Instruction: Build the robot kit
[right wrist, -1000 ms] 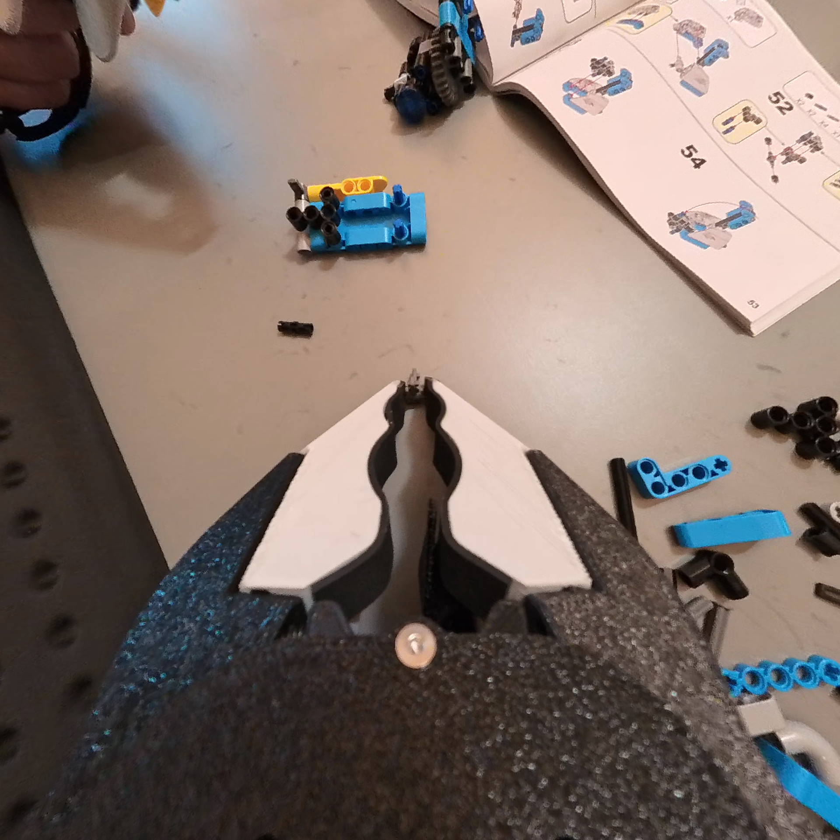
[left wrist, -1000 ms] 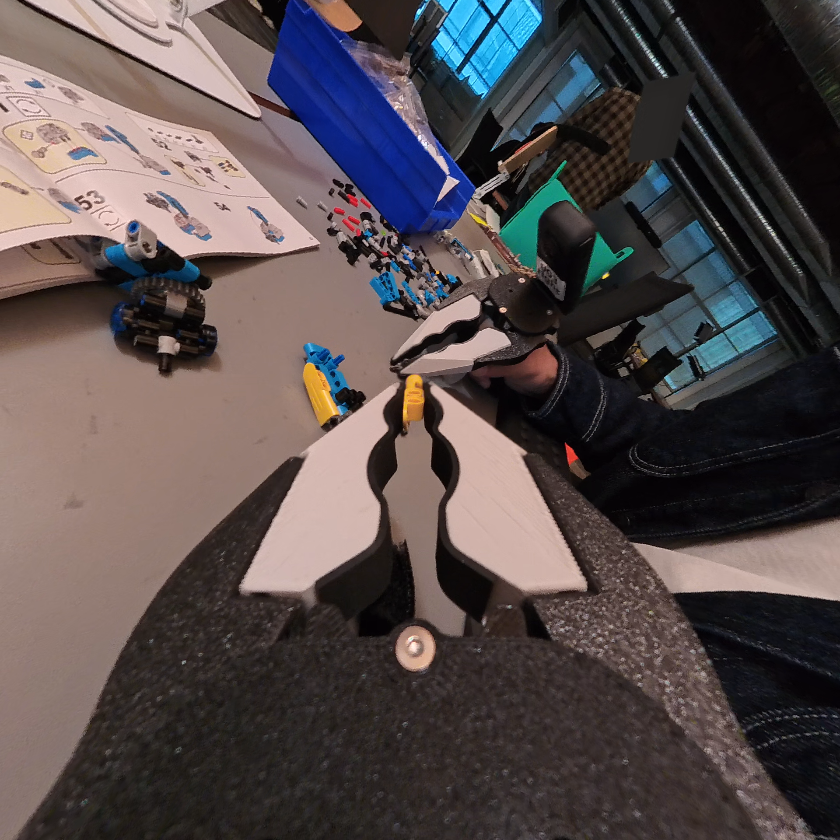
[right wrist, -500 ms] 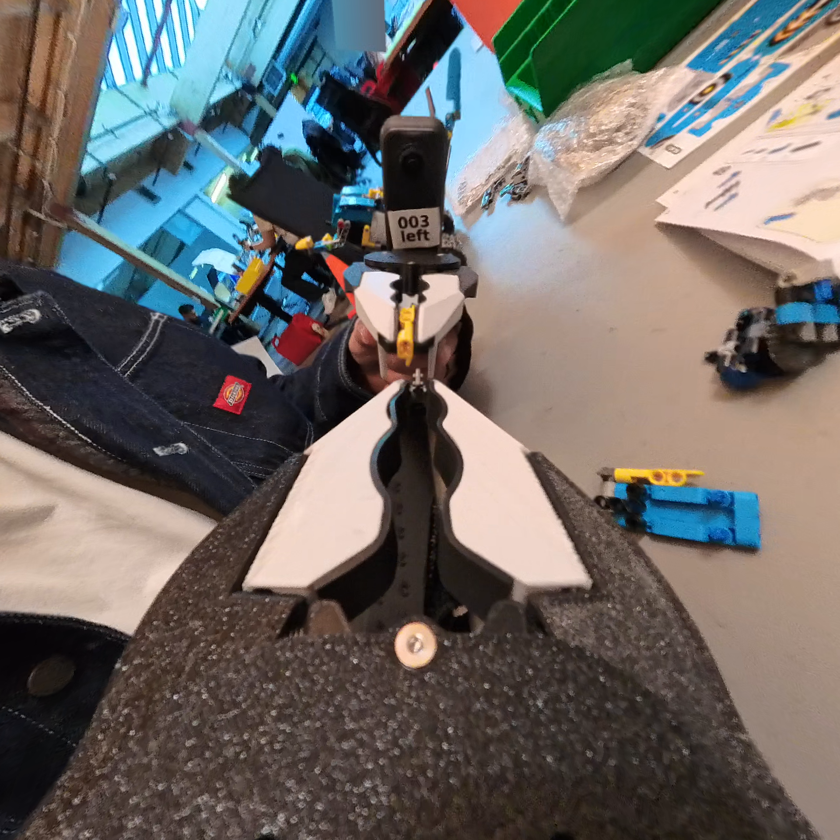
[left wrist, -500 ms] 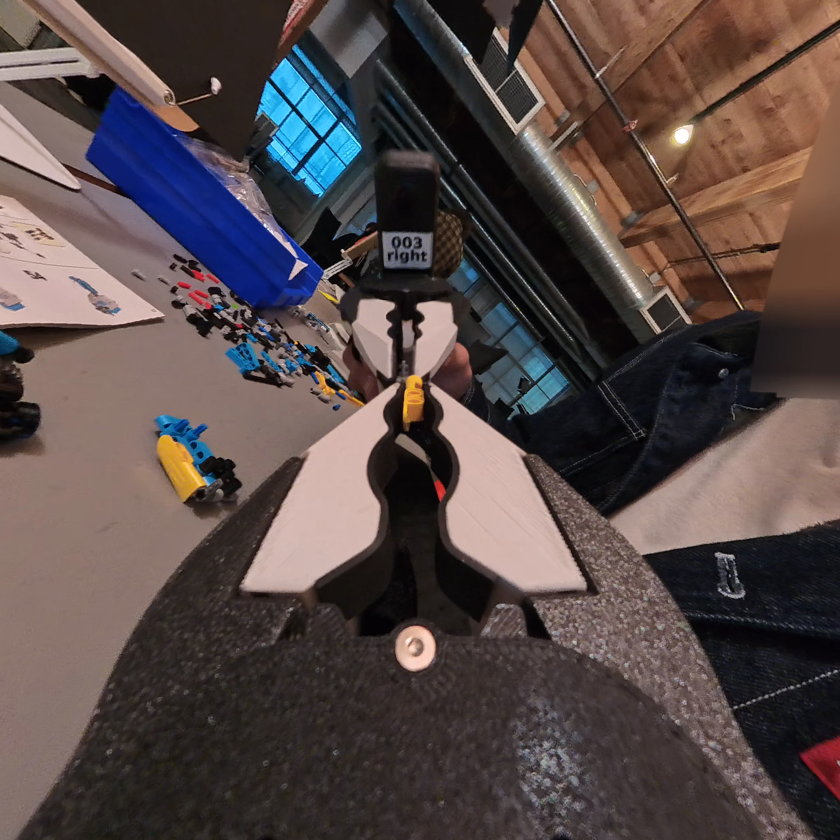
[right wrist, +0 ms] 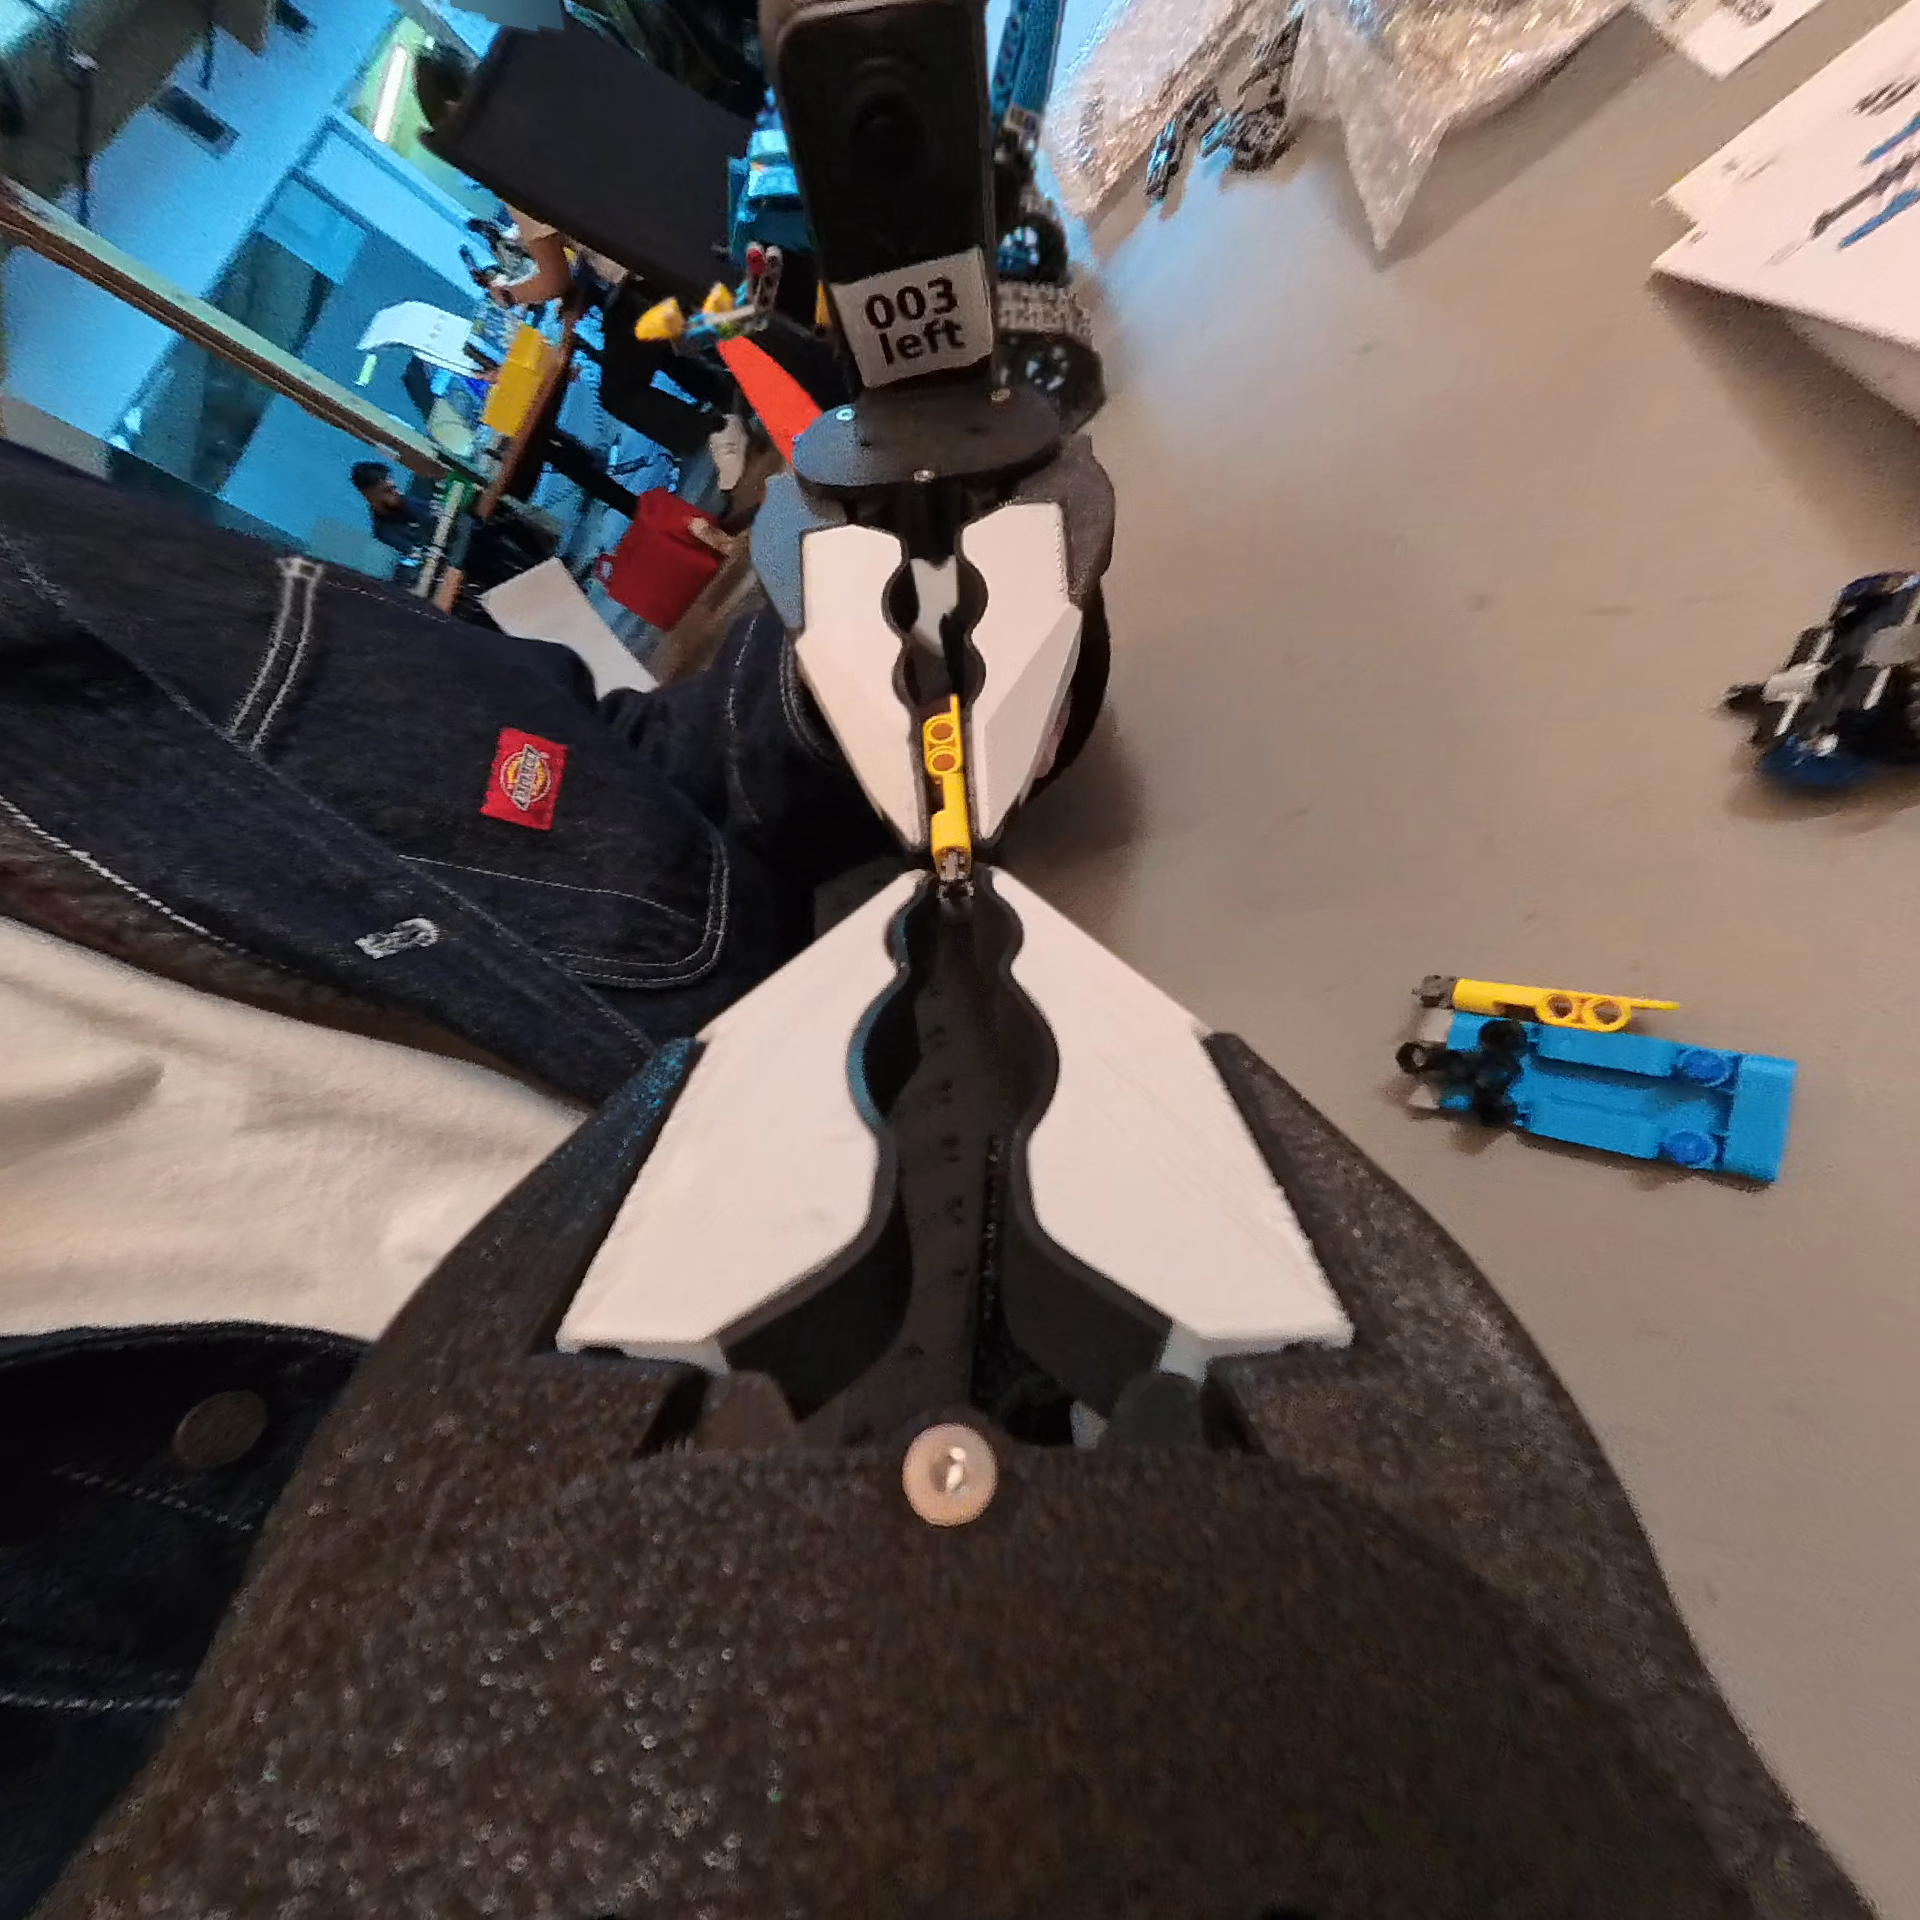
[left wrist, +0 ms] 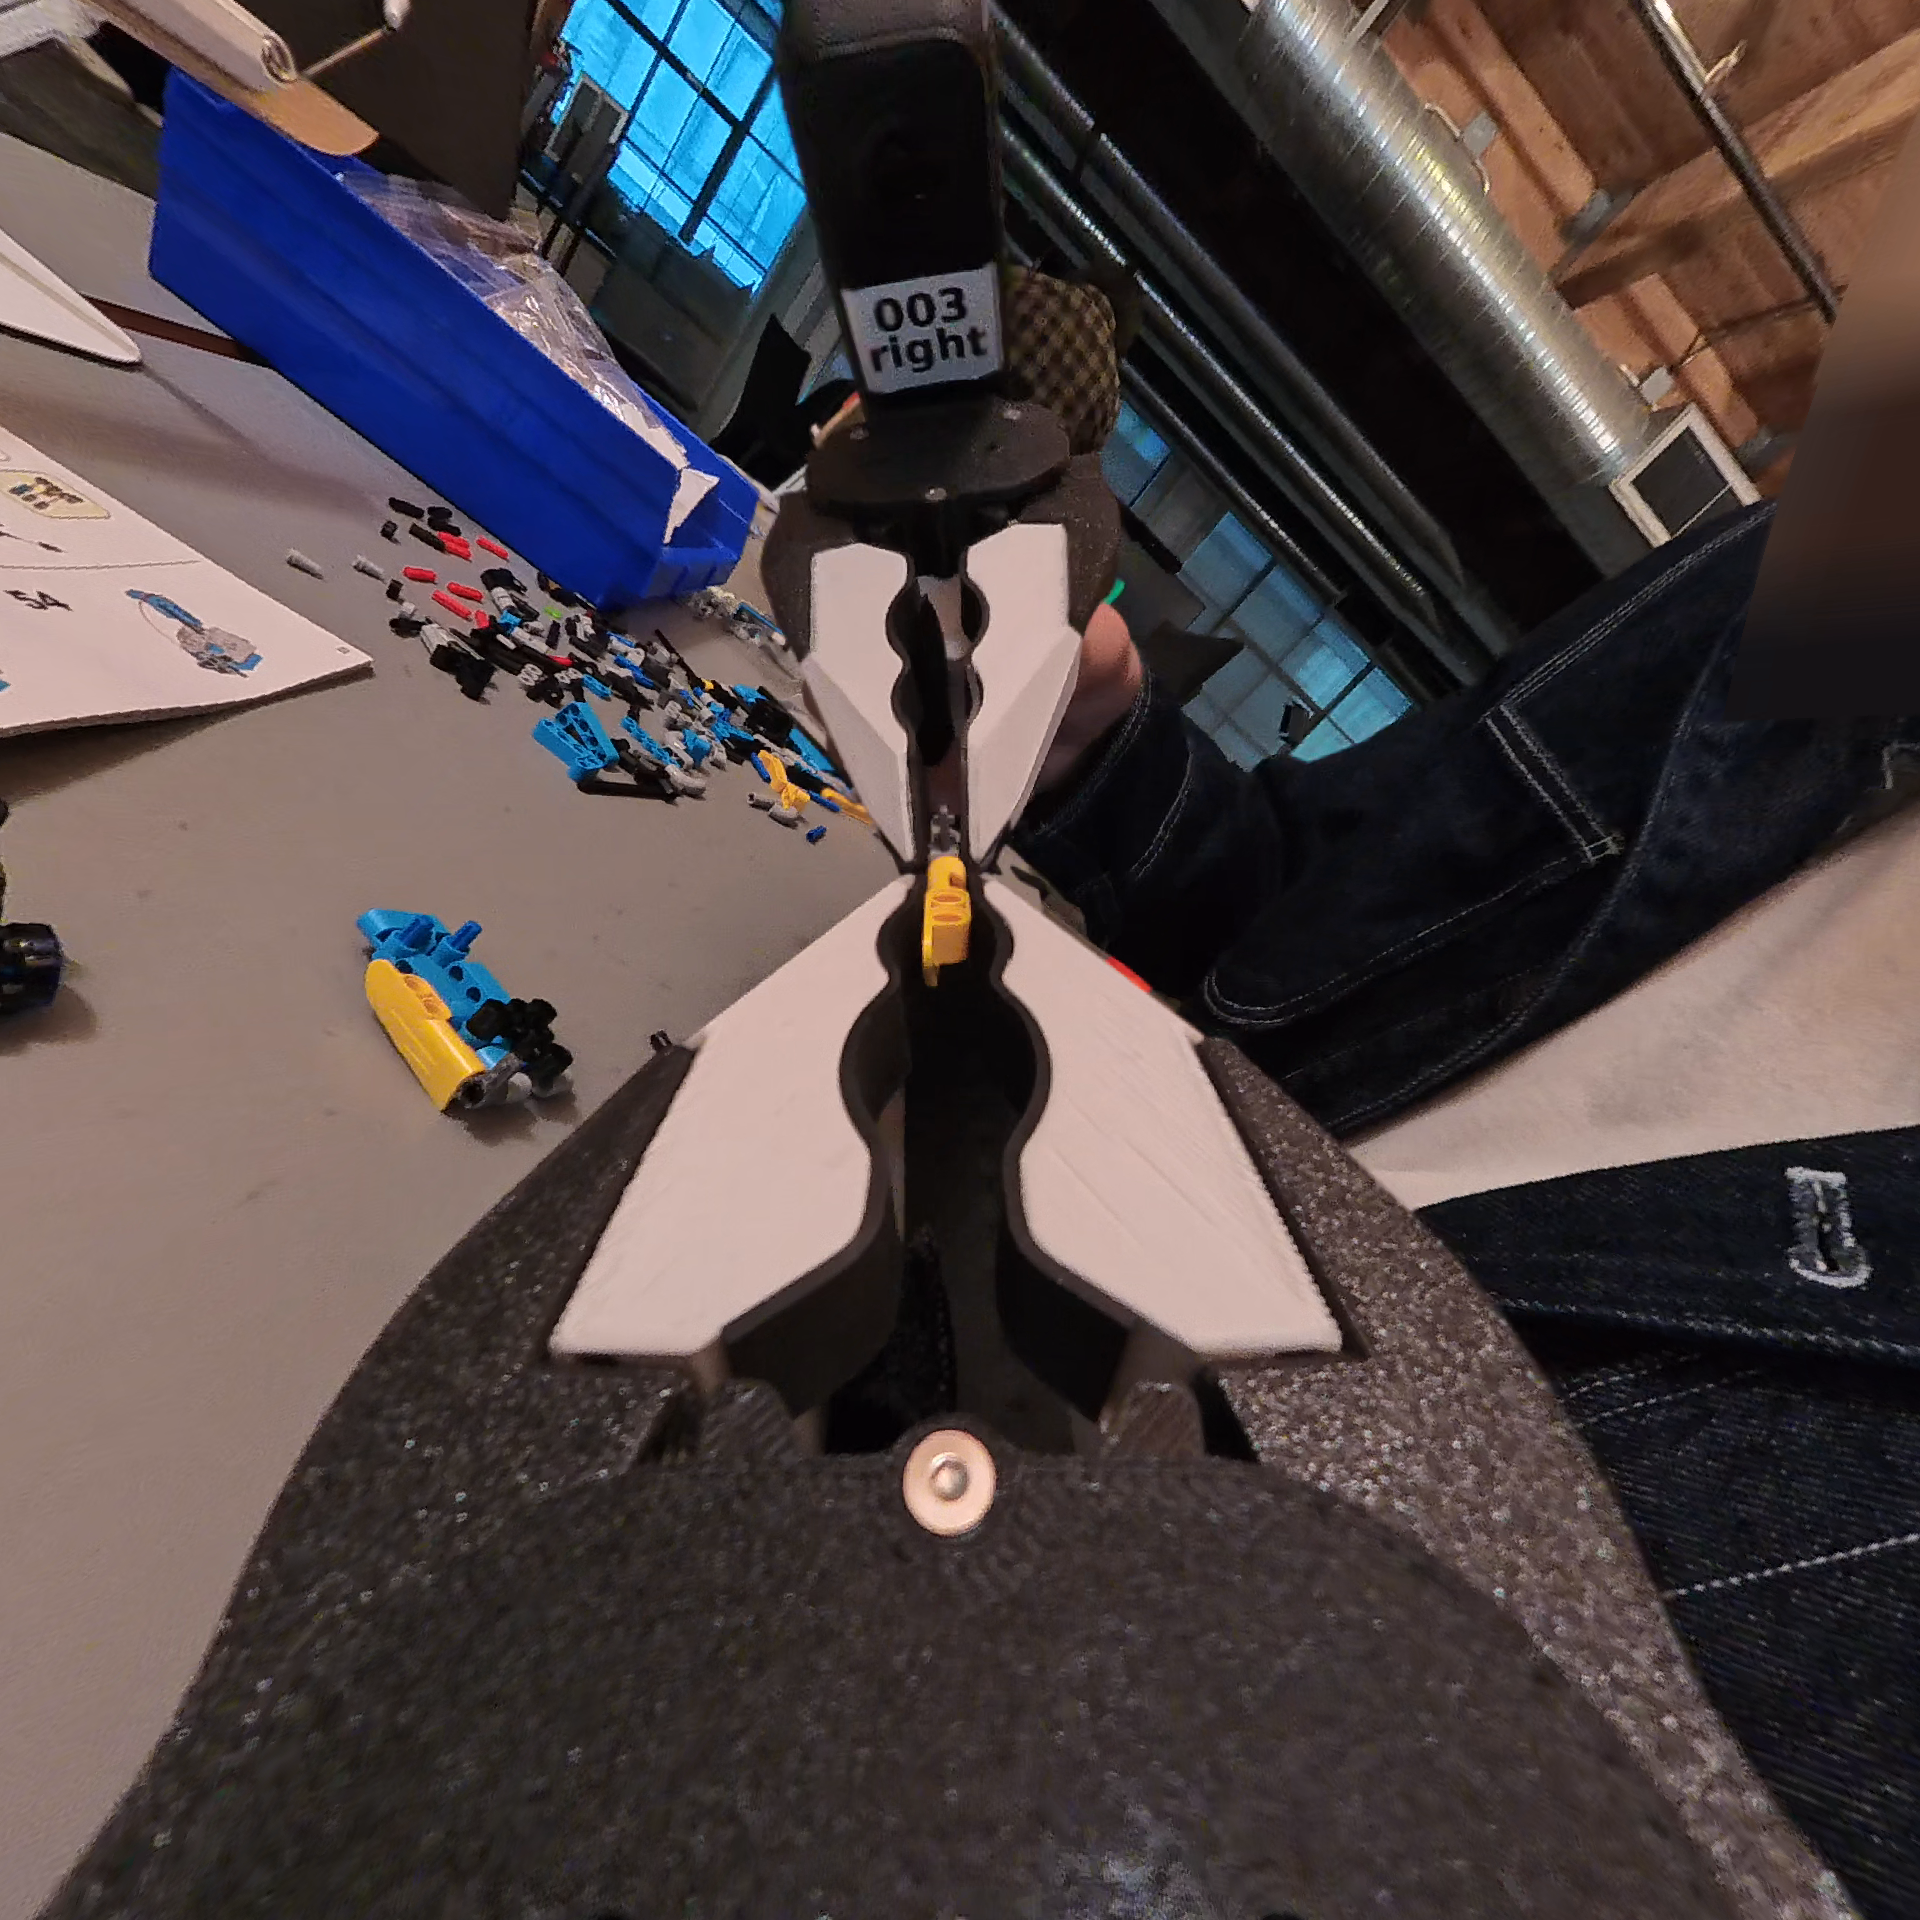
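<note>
My left gripper (left wrist: 945, 883) is shut on a small yellow beam (left wrist: 945, 920), held upright between its tips above the grey table (left wrist: 260, 1195). My right gripper (right wrist: 951, 883) is shut on a tiny dark grey pin (right wrist: 953, 891). The two grippers face each other tip to tip. The pin's end meets the end of the yellow beam (right wrist: 945, 790). In the left wrist view the right gripper (left wrist: 943, 831) sits straight ahead with the pin (left wrist: 943, 826) at its tips. In the right wrist view the left gripper (right wrist: 948, 842) sits straight ahead.
A blue and yellow sub-assembly (left wrist: 447, 1013) lies on the table; it also shows in the right wrist view (right wrist: 1600, 1081). Several loose pieces (left wrist: 623, 675), a blue bin (left wrist: 416, 343), an open booklet (left wrist: 135, 623) and a dark wheeled build (right wrist: 1849, 686) lie farther off. A person's denim sleeve (left wrist: 1455, 883) is close. My left and right fingertips are right by each other.
Both grippers rose from the table and turned to face each other. They then closed the gap until the pin reached the yellow beam's end.
</note>
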A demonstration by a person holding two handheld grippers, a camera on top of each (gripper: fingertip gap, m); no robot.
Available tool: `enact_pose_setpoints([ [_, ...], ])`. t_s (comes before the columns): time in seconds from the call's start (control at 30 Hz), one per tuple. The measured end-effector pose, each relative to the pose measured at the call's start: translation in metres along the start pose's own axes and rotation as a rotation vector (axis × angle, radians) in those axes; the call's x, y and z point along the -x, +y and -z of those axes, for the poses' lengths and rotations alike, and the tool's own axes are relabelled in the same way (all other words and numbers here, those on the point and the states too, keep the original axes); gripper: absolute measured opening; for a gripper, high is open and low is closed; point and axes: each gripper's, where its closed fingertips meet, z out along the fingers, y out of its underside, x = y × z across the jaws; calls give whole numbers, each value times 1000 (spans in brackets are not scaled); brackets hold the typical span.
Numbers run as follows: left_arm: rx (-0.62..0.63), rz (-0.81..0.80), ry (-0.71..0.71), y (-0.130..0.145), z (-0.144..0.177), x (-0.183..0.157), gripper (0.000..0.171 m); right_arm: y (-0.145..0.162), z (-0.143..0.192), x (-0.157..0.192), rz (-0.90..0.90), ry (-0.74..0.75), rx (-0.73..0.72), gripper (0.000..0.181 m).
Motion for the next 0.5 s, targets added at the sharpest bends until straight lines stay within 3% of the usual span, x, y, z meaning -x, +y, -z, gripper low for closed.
enact_pose_setpoints([
  [0.17, 46, 0, 1, 9, -3, 0, 6, 9, -1, -1, 8, -26, 46, 5],
  [0.23, -43, 79, 77, -5, -1, -6, 6, -3, 3, 6, 0, -80, -33, 5],
  [0.5, -99, 153, 103, -11, 2, -2, 5, -9, 2, 2, -39, -85, -115, 5],
])
